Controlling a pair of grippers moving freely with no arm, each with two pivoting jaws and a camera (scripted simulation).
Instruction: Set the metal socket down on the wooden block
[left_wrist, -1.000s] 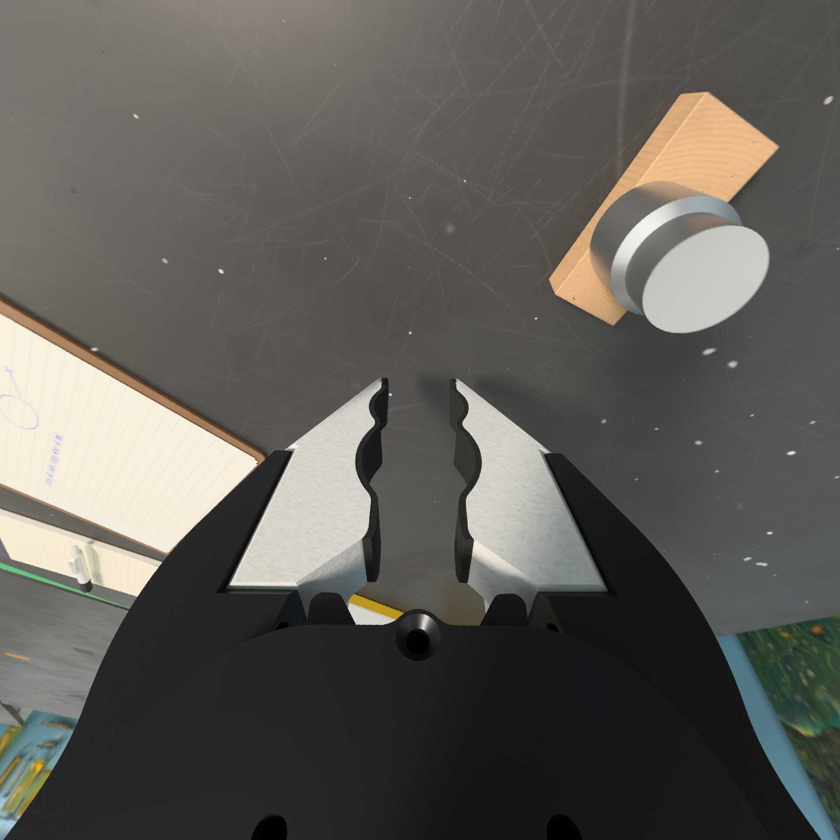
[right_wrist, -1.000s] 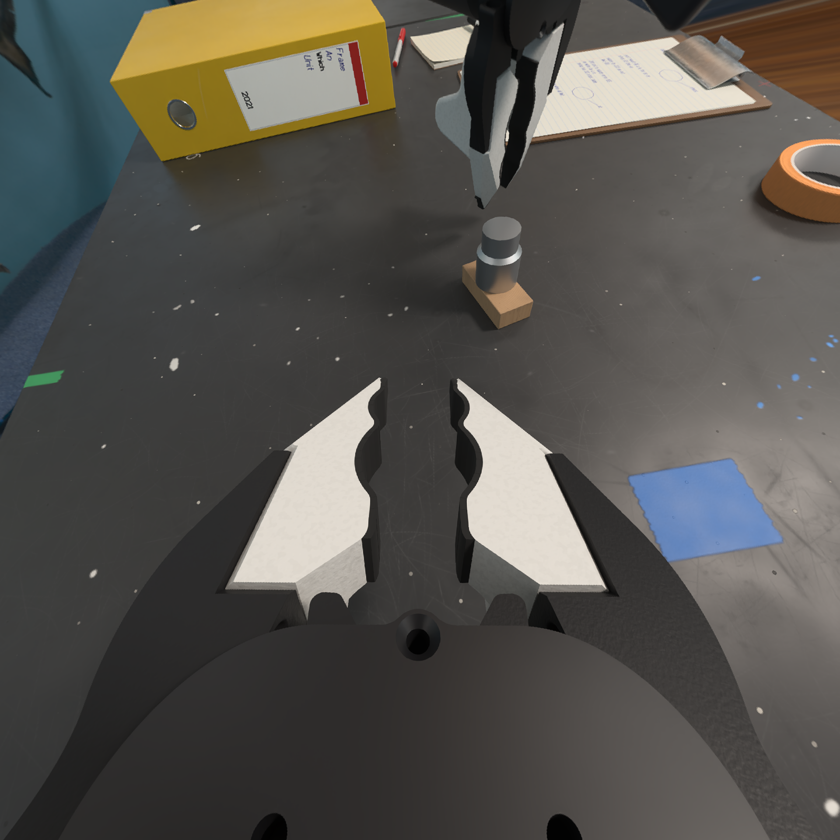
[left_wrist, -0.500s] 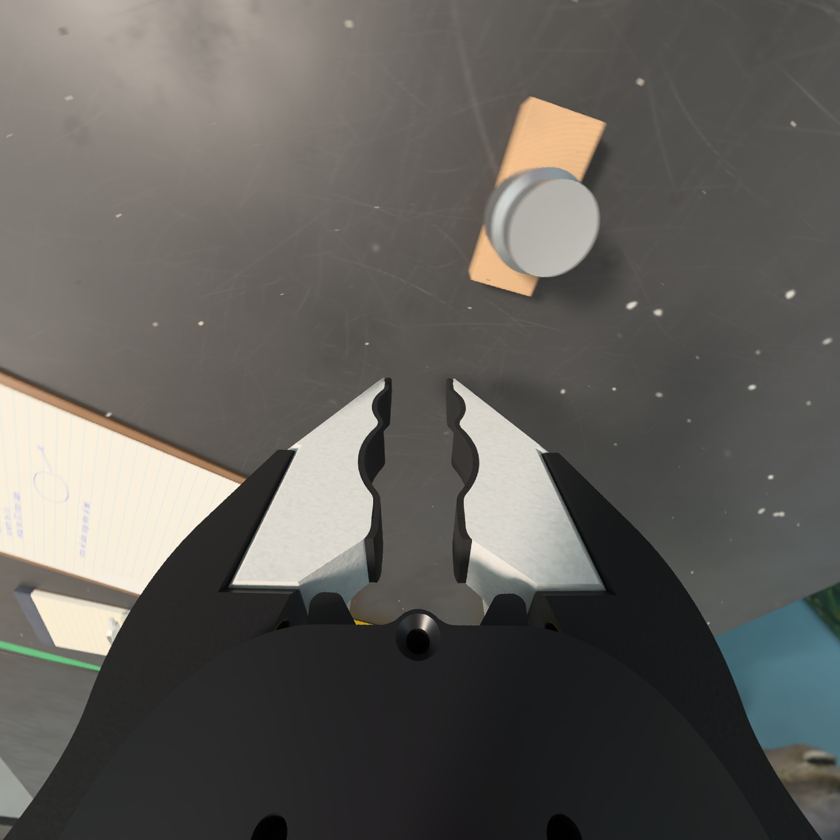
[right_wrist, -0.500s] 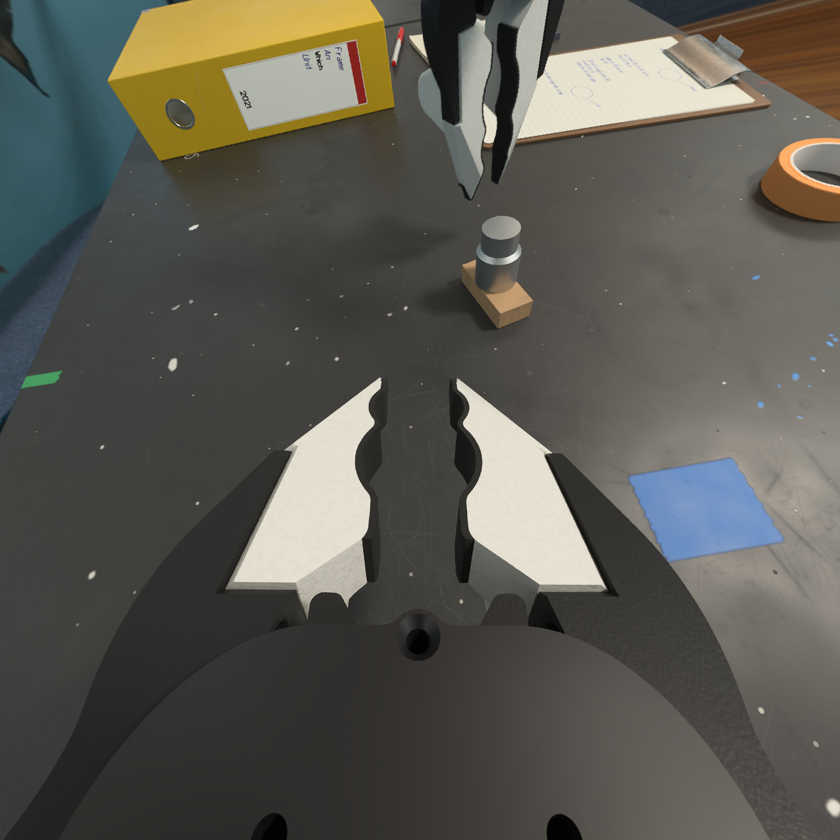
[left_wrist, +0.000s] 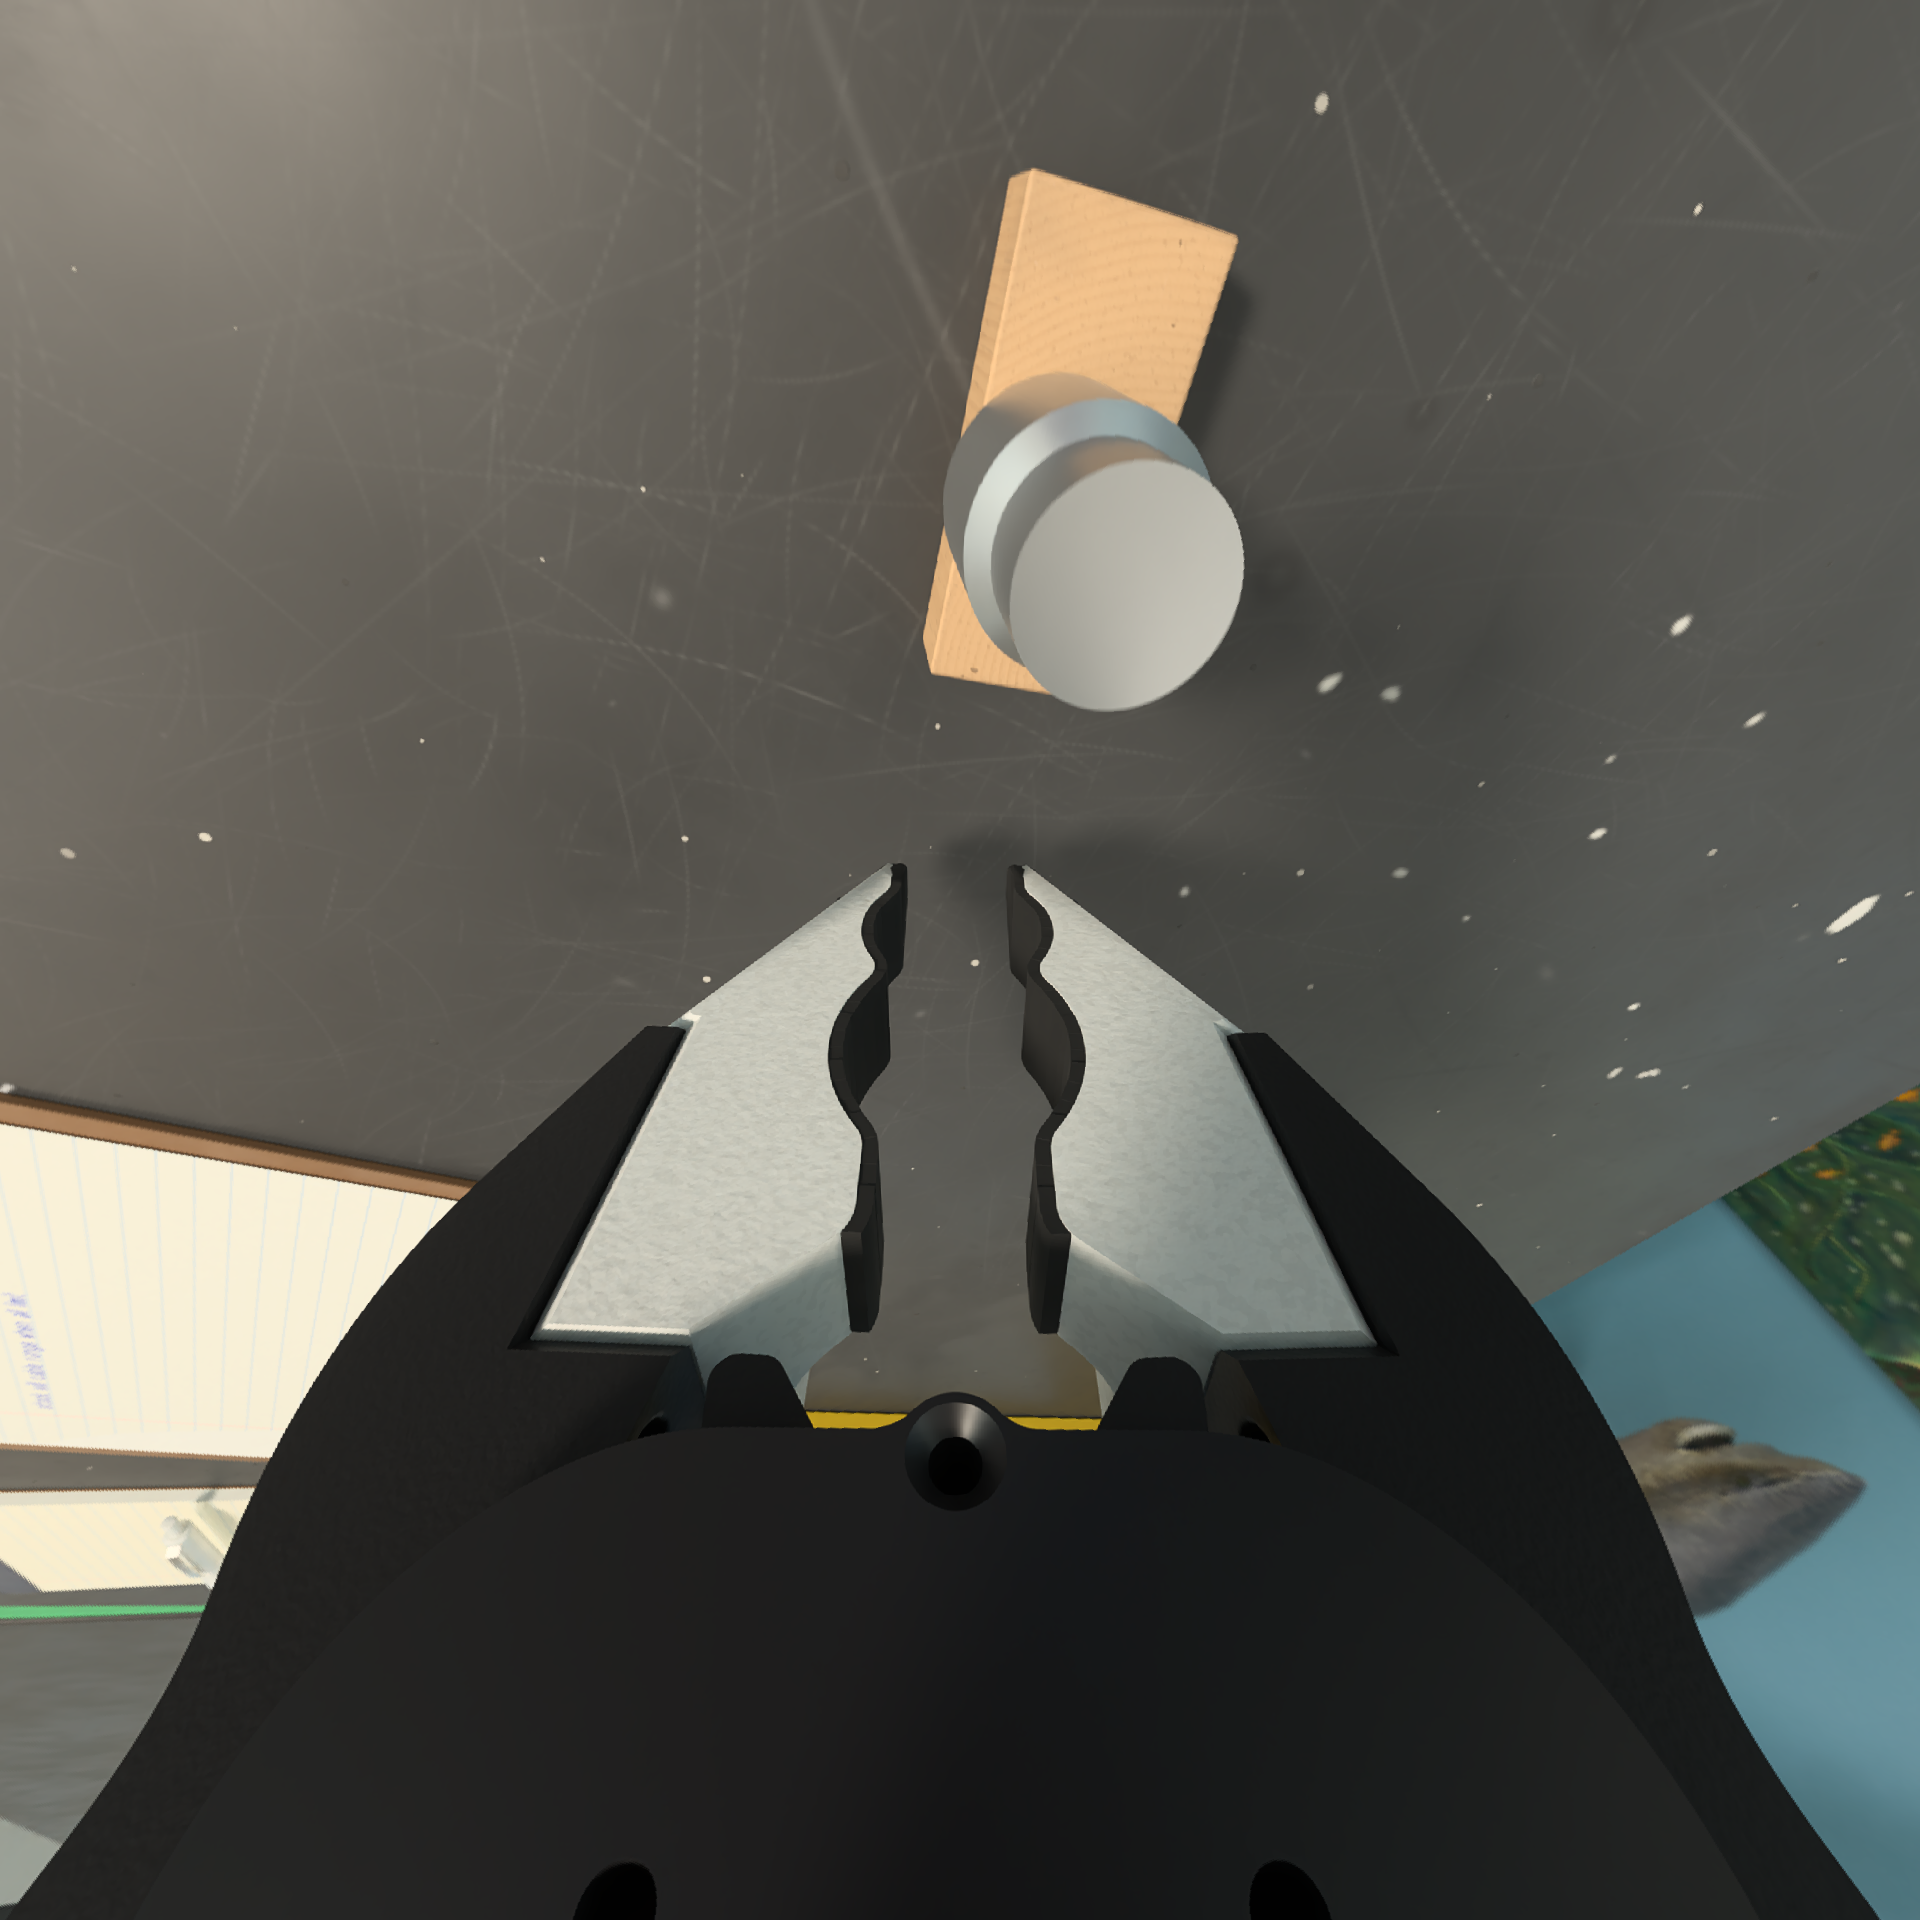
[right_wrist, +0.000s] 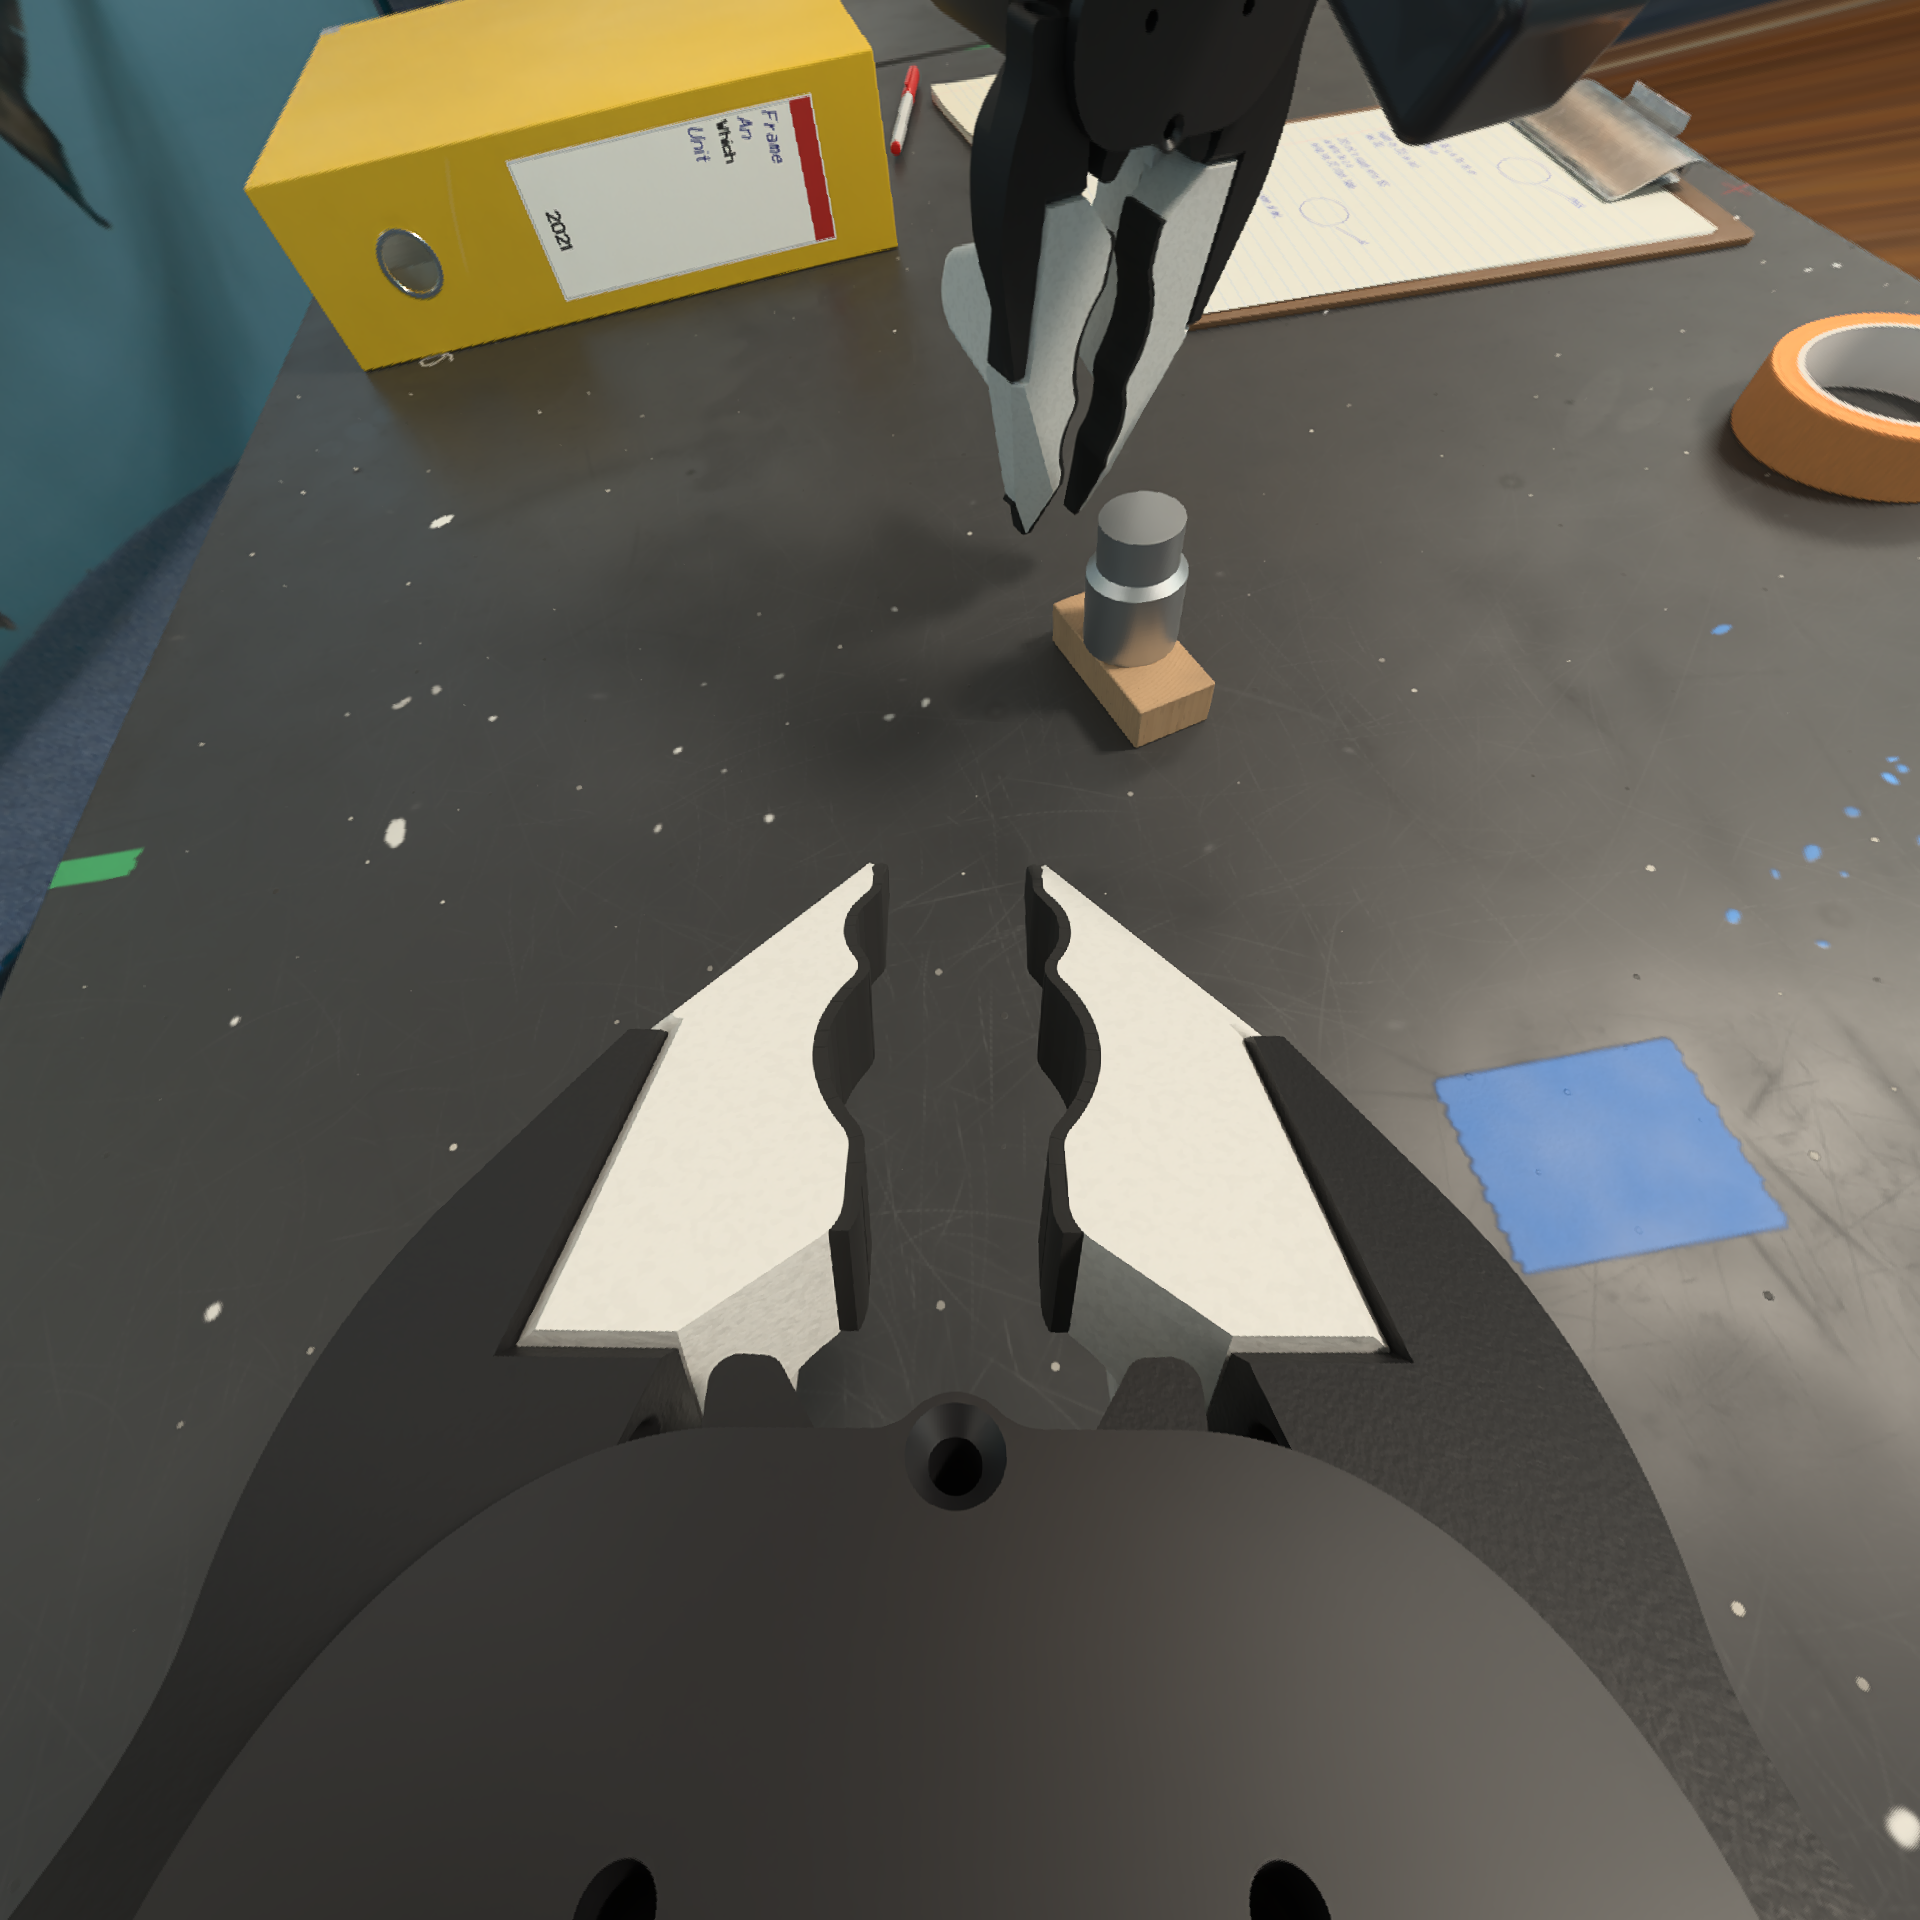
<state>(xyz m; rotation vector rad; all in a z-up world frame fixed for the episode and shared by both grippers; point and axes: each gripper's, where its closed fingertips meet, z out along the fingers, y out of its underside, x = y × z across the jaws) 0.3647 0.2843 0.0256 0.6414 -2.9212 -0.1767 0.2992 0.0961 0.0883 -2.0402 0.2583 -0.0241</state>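
Note:
The metal socket (right_wrist: 1136, 582) stands upright on the near end of the wooden block (right_wrist: 1153, 696), which lies on the dark table. From above in the left wrist view, the socket (left_wrist: 1122, 582) covers the lower end of the block (left_wrist: 1107, 291). My left gripper (left_wrist: 956, 873) is empty with a narrow gap between its jaws. In the right wrist view it (right_wrist: 1044, 514) hangs tips down just left of the socket's top, not touching it. My right gripper (right_wrist: 956, 873) is open and empty, low over the table, well in front of the block.
A yellow binder (right_wrist: 582, 187) lies at the back left and a clipboard (right_wrist: 1455, 208) at the back right. An orange tape roll (right_wrist: 1839, 416) sits at the right edge. A blue patch (right_wrist: 1600, 1153) is on the table at the near right.
The left gripper has turned and dropped, so its tips now hang level with the socket's top. Its jaws are slightly narrower. The socket, block and right gripper have not moved.

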